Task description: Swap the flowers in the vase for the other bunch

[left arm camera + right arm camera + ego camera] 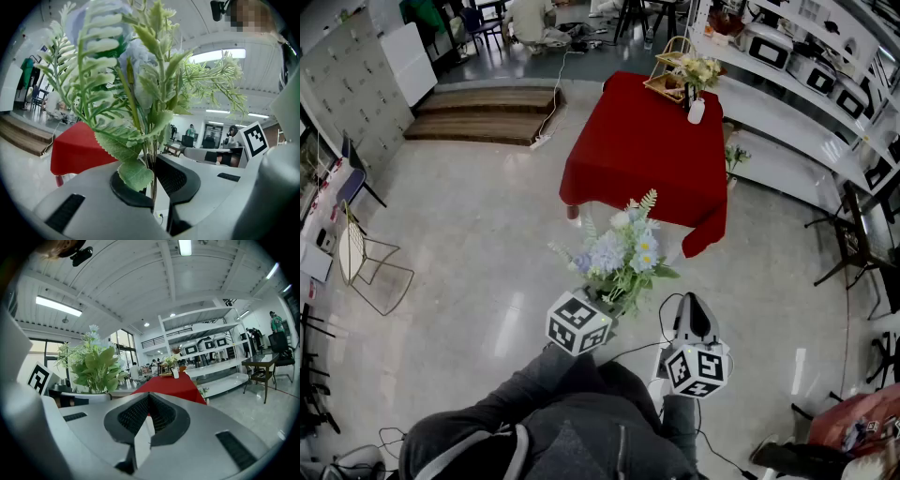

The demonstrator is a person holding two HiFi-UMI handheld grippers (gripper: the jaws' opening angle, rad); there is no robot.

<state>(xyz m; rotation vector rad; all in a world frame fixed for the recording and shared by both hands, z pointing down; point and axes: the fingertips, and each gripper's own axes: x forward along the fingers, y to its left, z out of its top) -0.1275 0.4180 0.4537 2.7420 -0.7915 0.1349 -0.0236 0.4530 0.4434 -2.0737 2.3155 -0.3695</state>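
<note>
Left gripper (153, 183) clamped on the bouquet (140, 108), stem ends hidden below; right gripper (148, 414) closed and empty.

1. The left claw (612, 302) grips a bunch (623, 251) of blue, white and green blooms by the stems, above the floor (487, 244).
2. The right claw (692, 302) is just beside it, closed and empty.
3. Far ahead stands a red worktop (628, 159).
4. At its far end are a white vase (697, 111) with pale flowers (700, 70) and a basket (666, 80).
5. Shelves (787, 141) run along the right.
</note>
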